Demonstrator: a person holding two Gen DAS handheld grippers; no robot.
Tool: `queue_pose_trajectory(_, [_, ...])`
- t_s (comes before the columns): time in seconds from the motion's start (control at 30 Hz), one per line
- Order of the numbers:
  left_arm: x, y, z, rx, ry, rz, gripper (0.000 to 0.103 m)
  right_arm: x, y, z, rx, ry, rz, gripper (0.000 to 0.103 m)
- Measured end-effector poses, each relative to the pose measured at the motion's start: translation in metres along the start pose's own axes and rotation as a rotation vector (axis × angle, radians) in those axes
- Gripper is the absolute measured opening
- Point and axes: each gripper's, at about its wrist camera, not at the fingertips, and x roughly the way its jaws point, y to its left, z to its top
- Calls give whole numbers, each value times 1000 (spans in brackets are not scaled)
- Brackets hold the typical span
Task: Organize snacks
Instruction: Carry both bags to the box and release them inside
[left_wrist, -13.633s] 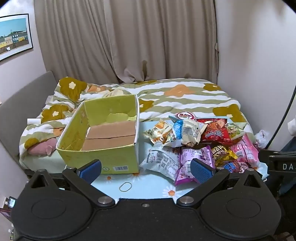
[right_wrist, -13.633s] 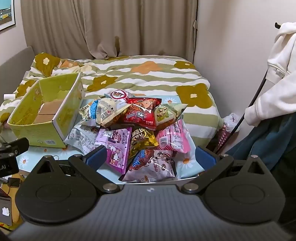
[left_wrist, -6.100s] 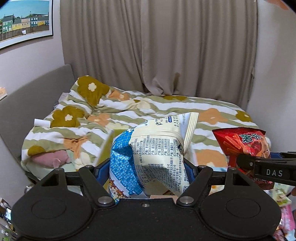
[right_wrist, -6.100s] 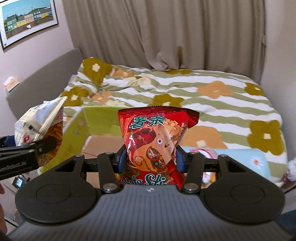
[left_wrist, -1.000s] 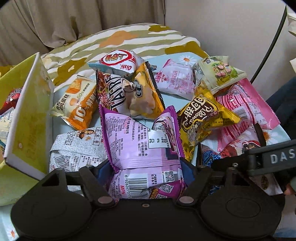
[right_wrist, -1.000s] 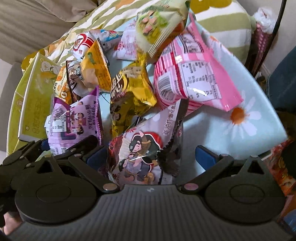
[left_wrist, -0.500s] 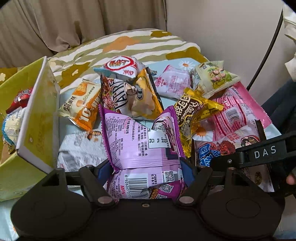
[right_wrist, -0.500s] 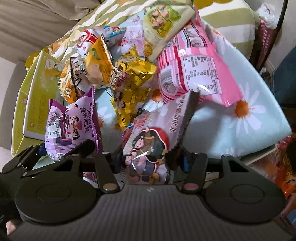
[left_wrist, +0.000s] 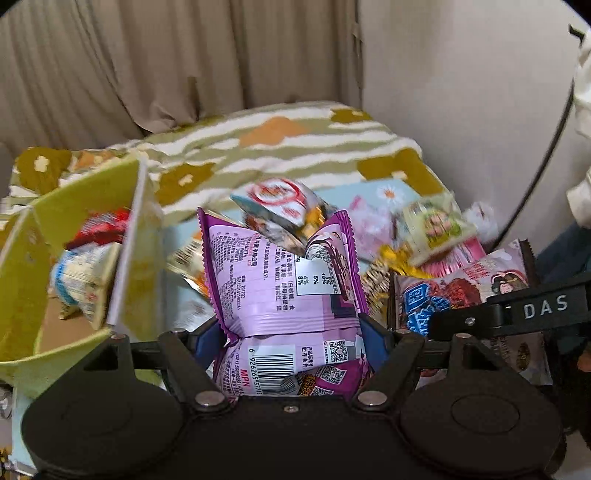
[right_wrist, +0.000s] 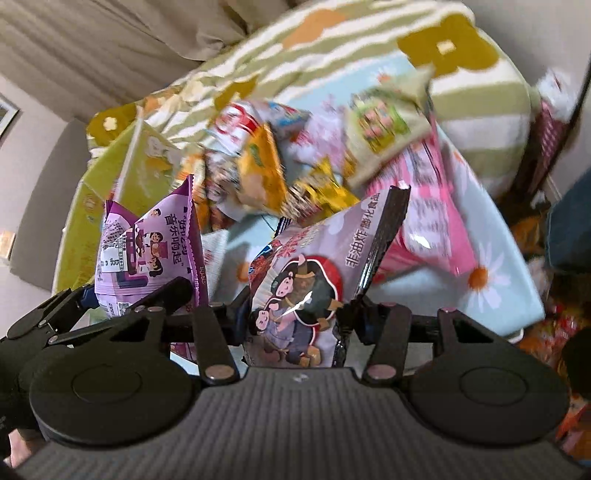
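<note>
The left gripper (left_wrist: 290, 338) is clamping a purple snack packet (left_wrist: 284, 280) between its blue pads, the packet standing with its long axis upright, its serrated top edge pointing up and away and its barcode end low by the gripper body. The right gripper (right_wrist: 299, 314), whose jaws have just been closing, is pinching a lilac snack bag with cartoon figures (right_wrist: 314, 273), its long axis leaning up and to the right and its dark crimped edge uppermost. Both packets are hanging above the snack pile (right_wrist: 317, 162) lying on the daisy-print cloth (right_wrist: 495, 273) at the bed's near edge. The left wrist view is showing the printed back of the purple packet and the inside of the yellow-green cardboard box (left_wrist: 33, 280), where a red bag (left_wrist: 99, 227) and a blue-and-white bag (left_wrist: 85, 280) are lying; the right wrist view is showing the purple packet's illustrated front and only the box's outer wall.
</note>
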Motion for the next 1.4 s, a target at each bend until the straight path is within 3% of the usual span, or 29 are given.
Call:
queue_pose_trajectory(0.33, [-42, 55, 23, -116, -88, 131, 79, -14, 70, 37, -188, -75, 111, 68])
queue_pose_trajectory(0.57, [-55, 121, 31, -206, -126, 200, 79, 2, 143, 52, -291, -100, 183, 68])
queue_pose_trajectory(0.83, [-44, 210, 35, -263, -100, 246, 79, 40, 229, 64, -352, -91, 220, 68])
queue_pose_trajectory(1.03, [-10, 267, 33, -265, -24, 224, 80, 84, 279, 66, -376, -55, 194, 68])
queue_pose_trajectory(1.27, [32, 292, 20, -210, 86, 135, 83, 128, 311, 55, -376, -22, 93, 68])
queue_pose_trajectory(1.33, [39, 297, 16, -197, 102, 115, 94, 134, 314, 52, -375, -20, 57, 69])
queue_pose_trajectory(1.4, [37, 302, 11, -187, 94, 105, 98, 140, 315, 50, -373, -15, 24, 69])
